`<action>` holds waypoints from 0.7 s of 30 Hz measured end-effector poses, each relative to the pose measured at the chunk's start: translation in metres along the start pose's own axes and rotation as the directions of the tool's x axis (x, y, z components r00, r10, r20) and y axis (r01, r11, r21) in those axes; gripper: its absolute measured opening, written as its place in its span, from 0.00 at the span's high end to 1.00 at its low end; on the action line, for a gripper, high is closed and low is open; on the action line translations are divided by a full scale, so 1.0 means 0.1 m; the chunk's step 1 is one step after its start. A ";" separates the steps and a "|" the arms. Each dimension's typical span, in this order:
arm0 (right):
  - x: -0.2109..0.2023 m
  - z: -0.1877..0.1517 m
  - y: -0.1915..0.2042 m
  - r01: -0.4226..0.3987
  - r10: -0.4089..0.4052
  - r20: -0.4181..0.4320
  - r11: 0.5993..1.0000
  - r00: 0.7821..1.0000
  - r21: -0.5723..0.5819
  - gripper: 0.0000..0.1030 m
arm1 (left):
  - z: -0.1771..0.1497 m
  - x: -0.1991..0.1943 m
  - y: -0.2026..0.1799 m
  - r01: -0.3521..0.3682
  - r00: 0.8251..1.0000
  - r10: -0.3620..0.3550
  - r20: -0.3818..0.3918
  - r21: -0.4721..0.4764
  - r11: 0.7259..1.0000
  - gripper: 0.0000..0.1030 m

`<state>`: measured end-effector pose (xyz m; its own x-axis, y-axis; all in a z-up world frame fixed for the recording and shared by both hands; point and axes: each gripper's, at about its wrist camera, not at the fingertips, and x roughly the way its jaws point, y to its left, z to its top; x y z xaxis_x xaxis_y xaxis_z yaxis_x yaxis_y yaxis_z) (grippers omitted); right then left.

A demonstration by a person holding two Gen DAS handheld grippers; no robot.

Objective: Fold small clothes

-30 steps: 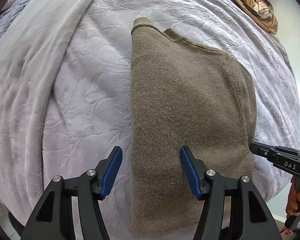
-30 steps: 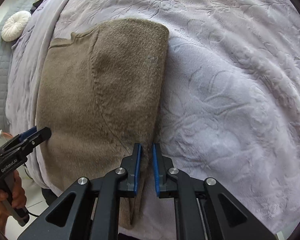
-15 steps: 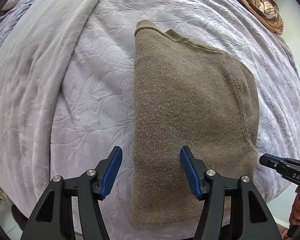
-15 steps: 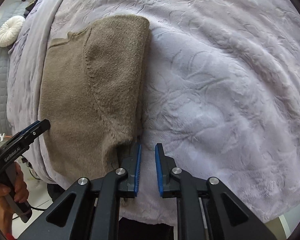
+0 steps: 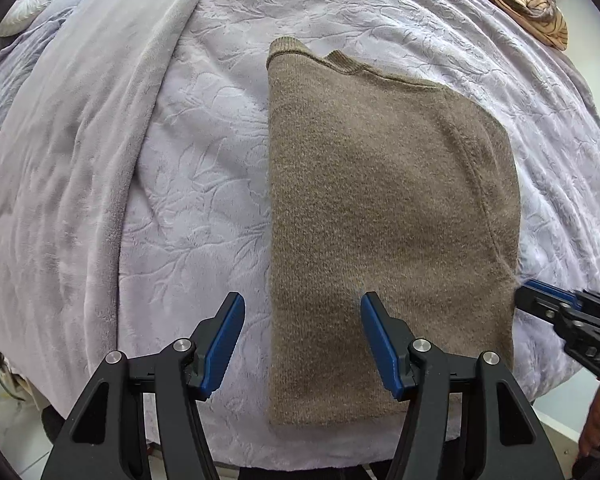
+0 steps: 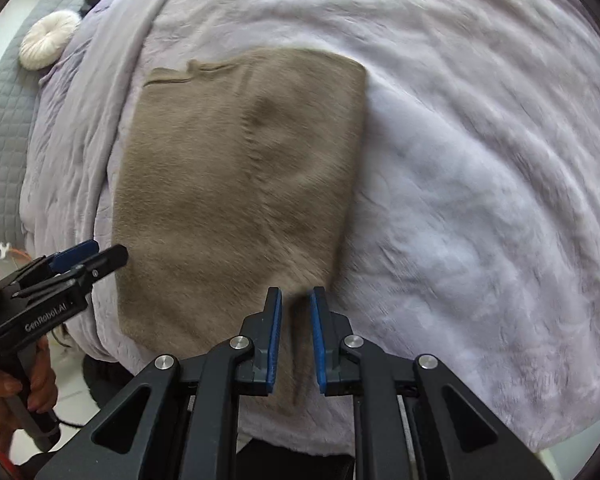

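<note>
- The brown sweater (image 5: 384, 220) lies folded lengthwise on the lavender blanket (image 5: 196, 184), hem near the bed edge.
- My left gripper (image 5: 302, 340) hovers wide apart over its left edge; grabbing here may catch blanket too.
- My right gripper (image 6: 295, 340) stands narrowly parted, holding nothing; a shallow pinch could lift one layer and undo the fold.

The whole right wrist view is smeared by motion blur, so the knit of the brown sweater (image 6: 236, 200) is unreadable there. The striped cloth (image 5: 528, 0) is cut by the top edge. The right gripper (image 5: 540, 300) is cut by the right edge.
</note>
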<state>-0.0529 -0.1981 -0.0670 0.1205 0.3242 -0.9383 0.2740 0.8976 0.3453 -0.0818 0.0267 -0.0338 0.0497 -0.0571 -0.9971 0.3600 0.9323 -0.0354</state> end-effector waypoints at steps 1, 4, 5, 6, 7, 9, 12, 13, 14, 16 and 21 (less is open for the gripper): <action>0.04 0.02 0.04 0.011 -0.011 -0.003 1.000 1.000 -0.015 0.84 | -0.01 0.00 -0.01 -0.003 1.000 0.003 0.000 0.000 1.000 0.40; 0.23 0.08 0.06 0.070 -0.072 -0.031 0.996 0.997 -0.047 0.85 | -0.02 -0.03 -0.02 -0.012 1.000 0.012 0.002 0.001 1.000 0.40; 0.30 0.09 0.03 0.081 -0.083 -0.048 0.996 0.995 -0.041 0.85 | -0.02 -0.04 -0.02 -0.012 1.000 0.012 0.003 0.001 1.000 0.40; 0.33 0.09 -0.01 0.075 -0.077 -0.060 0.997 0.995 -0.024 0.84 | -0.02 -0.05 -0.02 -0.011 1.000 0.011 0.004 0.000 1.000 0.40; 0.34 0.09 -0.05 0.066 -0.066 -0.065 0.998 0.996 -0.008 0.82 | -0.01 -0.06 -0.02 -0.011 1.000 0.011 0.006 0.000 1.000 0.40; 0.29 0.09 -0.11 0.039 -0.038 -0.064 0.999 0.997 0.015 0.80 | 0.00 -0.07 -0.03 -0.008 1.000 0.008 0.010 0.002 1.000 0.40; 0.19 0.08 -0.20 0.006 -0.004 -0.064 0.999 0.998 0.045 0.76 | 0.01 -0.09 -0.05 -0.007 1.000 0.007 0.018 0.011 1.000 0.40; 0.16 0.07 -0.23 0.004 -0.001 -0.062 0.999 0.998 0.053 0.76 | 0.01 -0.10 -0.07 -0.006 1.000 0.005 0.019 0.010 1.000 0.40; 0.13 0.06 -0.25 0.005 -0.002 -0.062 0.998 0.998 0.059 0.76 | 0.02 -0.11 -0.08 -0.002 1.000 0.002 0.020 0.010 1.000 0.40; 0.08 0.04 -0.28 0.022 -0.018 -0.063 0.998 0.998 0.066 0.75 | 0.02 -0.13 -0.10 0.008 1.000 -0.008 0.017 0.010 1.000 0.40; 0.01 0.02 -0.32 0.021 -0.016 -0.055 0.996 0.998 0.084 0.68 | 0.01 -0.14 -0.14 0.014 1.000 -0.014 0.006 0.017 1.000 0.40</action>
<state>-0.0598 -0.2271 -0.0792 0.0631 0.3258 -0.9433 0.3559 0.8757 0.3263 -0.0867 0.0143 -0.0188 0.0503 -0.0724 -0.9961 0.3767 0.9251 -0.0482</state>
